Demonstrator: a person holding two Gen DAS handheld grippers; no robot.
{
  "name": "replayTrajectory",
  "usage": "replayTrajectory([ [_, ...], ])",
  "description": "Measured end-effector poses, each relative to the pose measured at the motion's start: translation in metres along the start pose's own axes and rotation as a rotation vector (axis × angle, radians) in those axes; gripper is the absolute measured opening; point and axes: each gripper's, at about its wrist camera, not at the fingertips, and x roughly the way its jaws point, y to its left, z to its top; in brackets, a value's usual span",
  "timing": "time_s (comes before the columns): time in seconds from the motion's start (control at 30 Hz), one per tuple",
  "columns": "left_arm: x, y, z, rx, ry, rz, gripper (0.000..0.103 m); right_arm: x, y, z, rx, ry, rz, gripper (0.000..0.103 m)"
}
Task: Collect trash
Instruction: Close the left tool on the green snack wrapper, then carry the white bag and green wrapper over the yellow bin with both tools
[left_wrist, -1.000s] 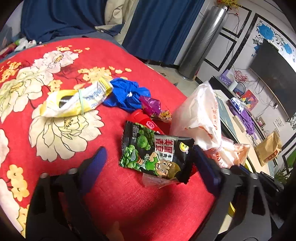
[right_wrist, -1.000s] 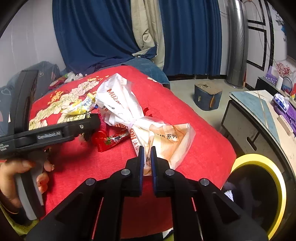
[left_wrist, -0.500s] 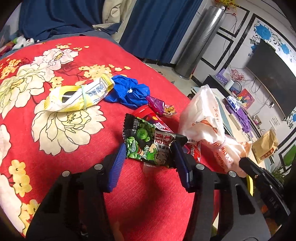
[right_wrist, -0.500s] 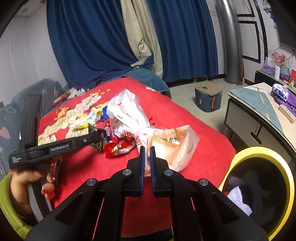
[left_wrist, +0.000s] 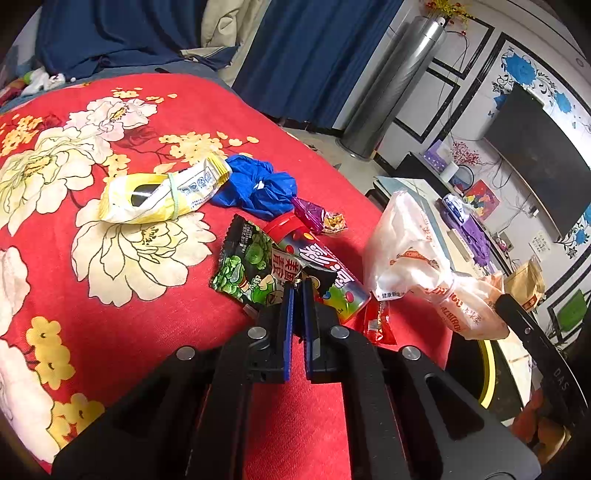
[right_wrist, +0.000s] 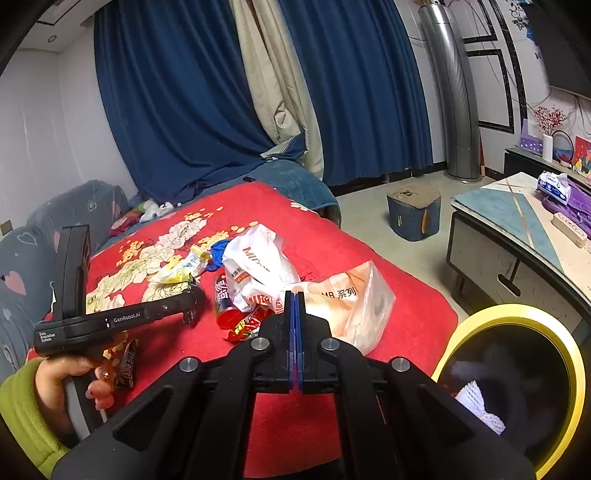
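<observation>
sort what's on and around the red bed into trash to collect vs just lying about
Job:
green snack packet
white plastic bag
yellow wrapper
blue bag
red can
bin

Lying about:
curtains
stool
tissue pack
TV

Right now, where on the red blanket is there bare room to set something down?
Bare: the floral stretch left of the yellow wrapper and green snack packet, and the red strip nearest the yellow-rimmed bin. Crowded: around the blue bag, can and white plastic bag.

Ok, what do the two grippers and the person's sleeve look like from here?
Both grippers are black, angular linkages with silver pivot bolts and thin blue fingers. The left gripper has a black pistol-grip body with white "GenRobot.AI" lettering. The hand holding it wears a lime-green sleeve.
</observation>
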Motion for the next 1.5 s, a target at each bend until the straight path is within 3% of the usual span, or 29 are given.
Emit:
replayTrajectory([
  [0.4, -0.031, -0.010, 0.012, 0.021, -0.085, -0.050, 0.001, -0.023, 0.003, 0.009, -0.009, -0.078, 0.014, 0.001],
  [0.73, -0.055, -0.046, 0.015, 0.094, -0.142, -0.133, 0.001, -0.052, -0.014, 0.023, 0.021, -0.154, -0.010, 0.001],
  [1.5, -0.052, -0.127, -0.017, 0.294, -0.104, -0.262, 0.001, -0.105, -0.080, 0.012, 0.129, -0.218, -0.171, 0.001],
])
